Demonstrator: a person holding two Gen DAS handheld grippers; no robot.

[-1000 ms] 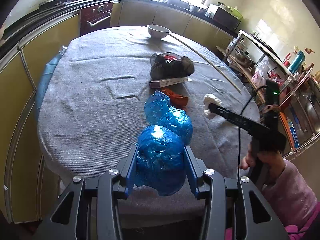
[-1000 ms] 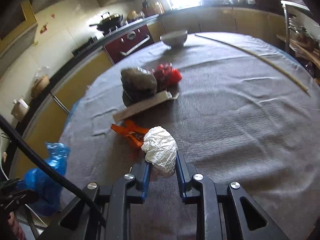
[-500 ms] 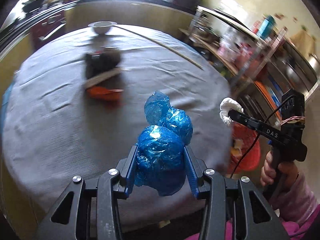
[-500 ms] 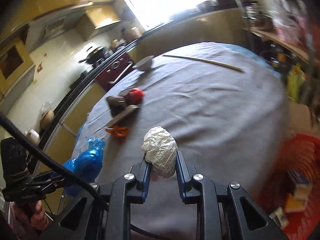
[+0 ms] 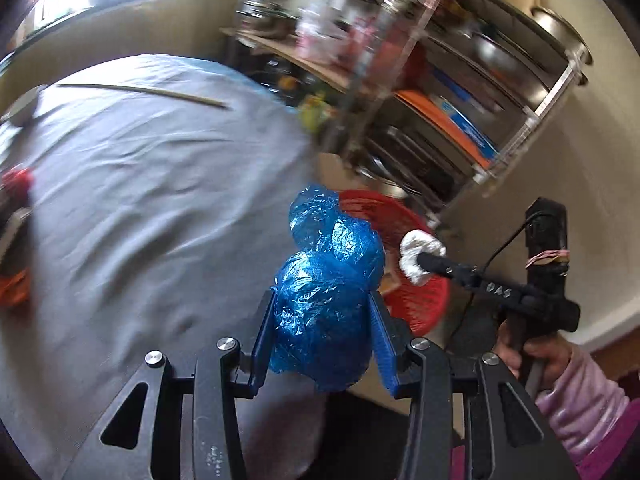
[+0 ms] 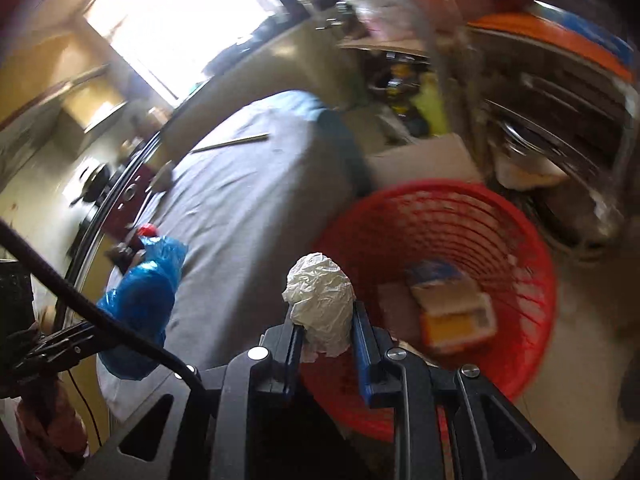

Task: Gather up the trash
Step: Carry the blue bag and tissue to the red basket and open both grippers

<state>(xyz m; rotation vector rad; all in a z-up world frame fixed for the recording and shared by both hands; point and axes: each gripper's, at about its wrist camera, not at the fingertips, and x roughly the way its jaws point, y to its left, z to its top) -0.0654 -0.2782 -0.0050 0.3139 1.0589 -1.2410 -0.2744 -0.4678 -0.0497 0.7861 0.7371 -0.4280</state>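
Left tongs [image 5: 324, 312] clamping blue bag wad [image 5: 326, 304], right tongs [image 6: 325, 328] clamping white wad [image 6: 320, 300], red basket [image 6: 532, 248] just past table edge [image 6: 336, 148].

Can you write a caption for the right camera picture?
Right gripper carries a white wad toward the red basket.

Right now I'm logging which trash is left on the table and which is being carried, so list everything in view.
blue plastic bag: 1, blue, in left gripper
white wad: 1, white, in right gripper
basket: 1, red, on floor beside table, cartons inside
table: 1, grey cloth
stick: 1, tan, far on table
rack: 1, metal, behind basket
left gripper: shut on bag
right gripper: shut on wad
hand: 1, pink sleeve
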